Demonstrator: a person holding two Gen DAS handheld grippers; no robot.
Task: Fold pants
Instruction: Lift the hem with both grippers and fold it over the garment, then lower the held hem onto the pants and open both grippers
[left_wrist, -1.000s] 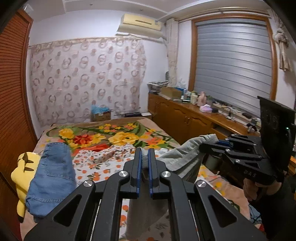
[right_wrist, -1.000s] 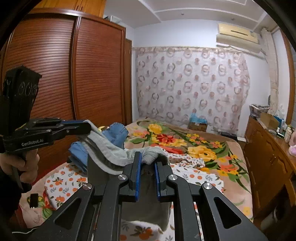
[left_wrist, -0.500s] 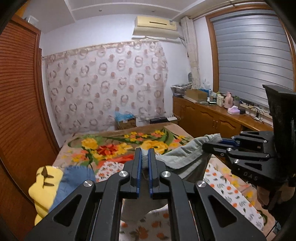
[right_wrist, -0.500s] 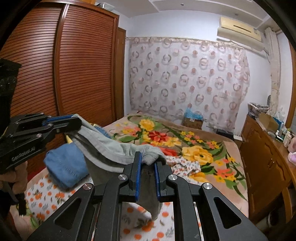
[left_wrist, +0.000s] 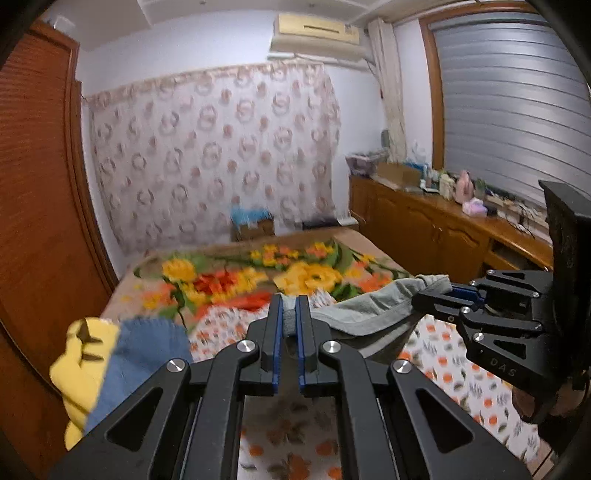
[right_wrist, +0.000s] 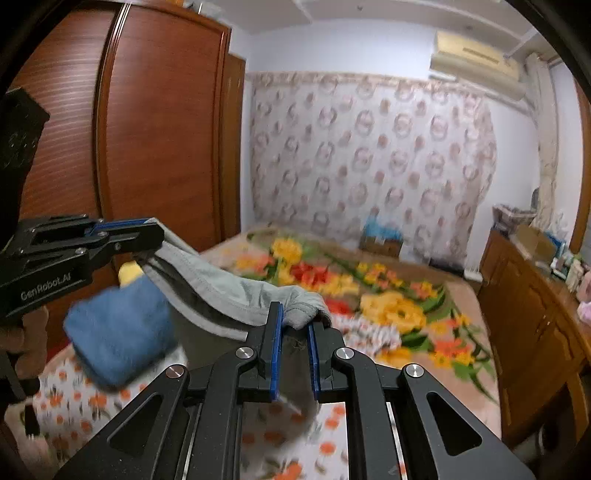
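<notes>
So on the far left there's the big reddish wooden wardrobe (right_wrist: 155, 122), and next to it on the bed a yellow plush thing (left_wrist: 79, 373) with a folded pair of blue jeans (left_wrist: 144, 354) lying right against it, both pretty blurry. Moving in, the left gripper (left_wrist: 289, 317) points forward over the bed, roughly level, its blue-lined jaws squeezed onto one end of the grey pants (left_wrist: 369, 314). From the right wrist cam you see that same gripper side-on at the left edge (right_wrist: 157, 232), held in a fist (right_wrist: 22, 339), with the cloth coming out of its tip.

The pants are lifted off the bedding and strung between the two grippers; the waistband edge sags a little between them and the rest of the fabric (right_wrist: 295, 354) hangs down below toward the orange-flower sheet (left_wrist: 454, 365). Past that is the big floral blanket (left_wrist: 306, 277) and the patterned curtain (left_wrist: 221, 147) on the back wall.

Then the right gripper (right_wrist: 294, 321), also level and aimed forward, has its jaws nipped onto the other bunched end of the pants; in the left cam it comes in sideways from the right (left_wrist: 424, 299), fabric clamped at the tip. Far right is the wooden cabinet (left_wrist: 424, 229) with clutter on top, under the shuttered window (left_wrist: 509, 103)
</notes>
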